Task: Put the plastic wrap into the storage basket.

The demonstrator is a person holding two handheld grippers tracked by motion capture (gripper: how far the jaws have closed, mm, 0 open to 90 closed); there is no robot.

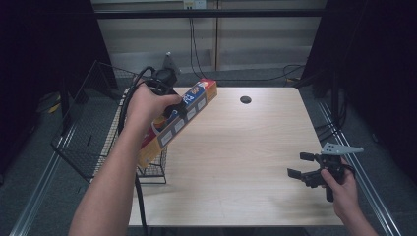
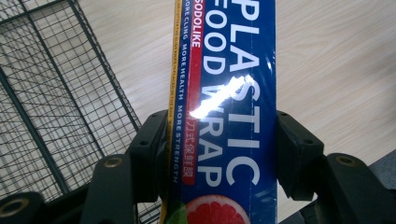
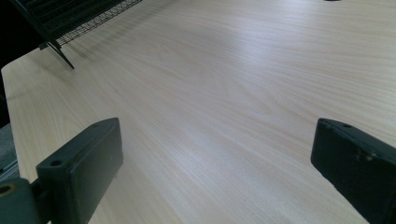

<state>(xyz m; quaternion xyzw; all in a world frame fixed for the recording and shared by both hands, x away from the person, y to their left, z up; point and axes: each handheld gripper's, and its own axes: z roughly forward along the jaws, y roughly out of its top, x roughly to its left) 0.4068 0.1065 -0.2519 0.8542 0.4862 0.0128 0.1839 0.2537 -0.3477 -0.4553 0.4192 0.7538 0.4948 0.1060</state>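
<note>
Blue wrap box (image 2: 224, 116) lettering reads up close, left tool (image 2: 222, 154) clamping it; right tool (image 3: 215, 172) wide.

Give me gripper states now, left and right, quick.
Left gripper: closed on the plastic food wrap box, held above the wire basket and table edge.
Right gripper: open, holding nothing, low over the table.
</note>
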